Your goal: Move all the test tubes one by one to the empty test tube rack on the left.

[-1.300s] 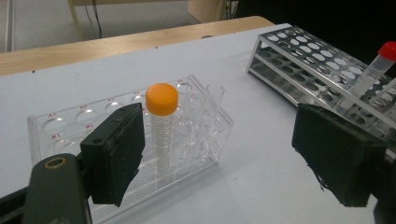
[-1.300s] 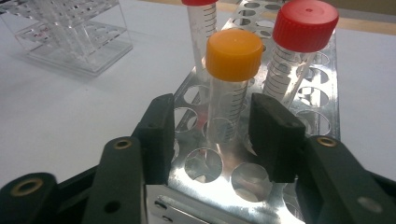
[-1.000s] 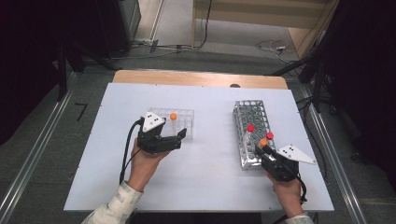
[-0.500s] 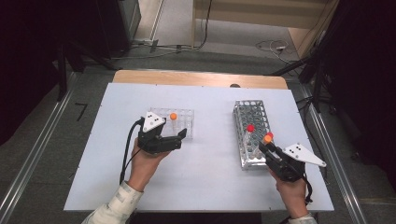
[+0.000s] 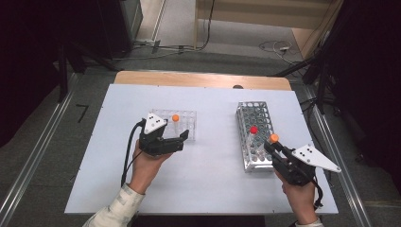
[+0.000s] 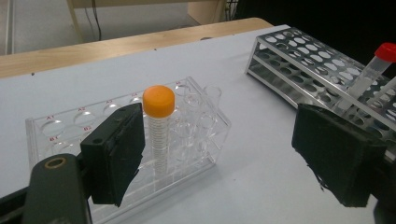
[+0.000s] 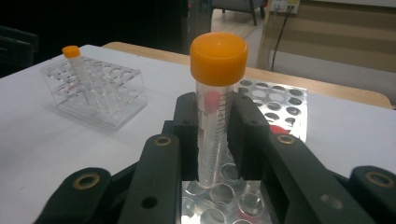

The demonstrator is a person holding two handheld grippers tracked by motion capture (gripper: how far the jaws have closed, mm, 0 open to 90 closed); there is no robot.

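Observation:
My right gripper (image 5: 272,144) is shut on an orange-capped tube (image 7: 217,93), held upright just above the near end of the metal rack (image 5: 254,113). The jaws clamp the clear tube body below its cap (image 5: 274,138). A red-capped tube (image 5: 253,130) stands in that rack, a little farther in. My left gripper (image 5: 182,139) is open and rests beside the clear plastic rack (image 5: 187,116). A second orange-capped tube (image 6: 159,121) stands upright in the clear rack, just past the left jaw pad. Nothing sits between the left jaws.
The white table top (image 5: 213,189) carries both racks, the clear one at left and the metal one at right. A wooden strip (image 5: 198,79) runs along the far edge. Rails and cables lie on the floor beyond.
My right gripper has risen with the orange-capped tube, drawing it up from the metal rack. The left hand and its gripper have kept still.

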